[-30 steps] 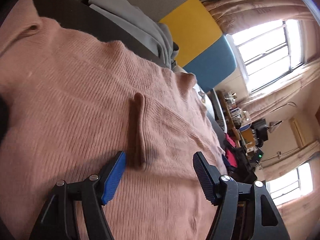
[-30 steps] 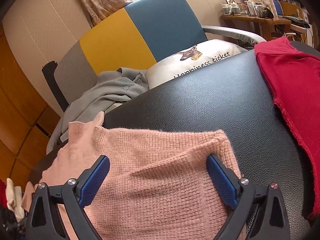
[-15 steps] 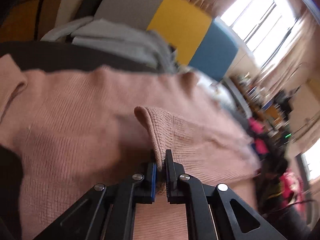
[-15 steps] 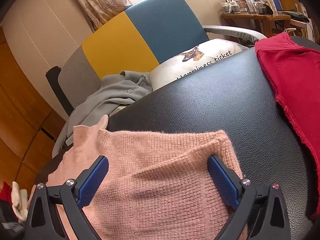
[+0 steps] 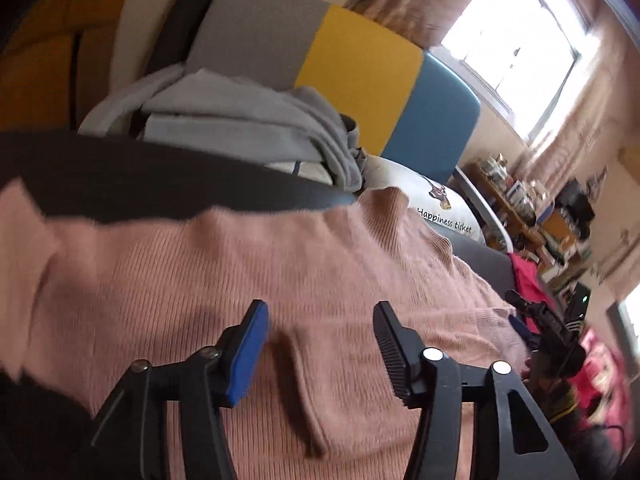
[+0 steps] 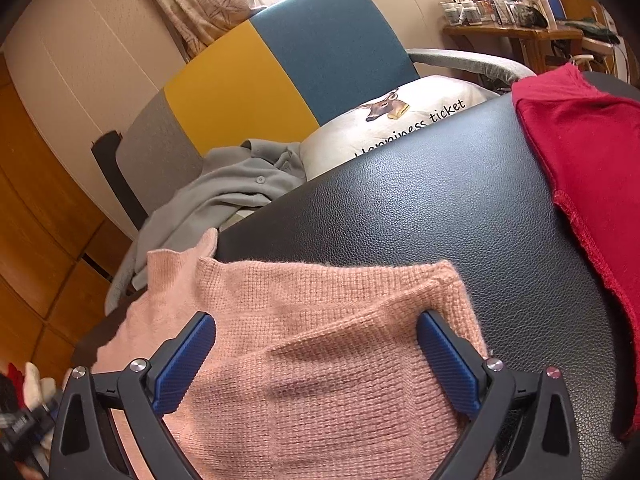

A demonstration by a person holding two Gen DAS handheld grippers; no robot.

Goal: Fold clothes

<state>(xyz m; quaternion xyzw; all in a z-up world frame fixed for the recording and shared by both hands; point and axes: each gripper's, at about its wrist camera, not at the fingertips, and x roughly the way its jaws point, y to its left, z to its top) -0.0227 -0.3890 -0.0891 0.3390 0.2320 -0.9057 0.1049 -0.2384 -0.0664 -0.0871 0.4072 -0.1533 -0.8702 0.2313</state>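
A pink knit sweater (image 5: 200, 272) lies spread on the black leather table (image 5: 120, 176). My left gripper (image 5: 320, 320) hovers just above it and its jaws are opening. A small raised ridge of knit (image 5: 296, 360) lies between them, with neither pad pressing on it. In the right wrist view the sweater (image 6: 320, 340) ends in a folded corner near the table's middle. My right gripper (image 6: 316, 320) stands open over that corner, one finger on each side of the cloth, and grips nothing.
A red garment (image 6: 580, 152) lies on the table (image 6: 420, 208) at the right. Behind the table stands a grey, yellow and blue chair (image 6: 312, 52) holding a grey garment (image 6: 224, 200) and a white printed pillow (image 6: 400, 120). A cluttered wooden shelf (image 6: 520, 20) sits far right.
The left gripper shut on a pinched ridge of the sweater, rose and rolled, then opened again and let the ridge go. The right gripper has stayed where it was.
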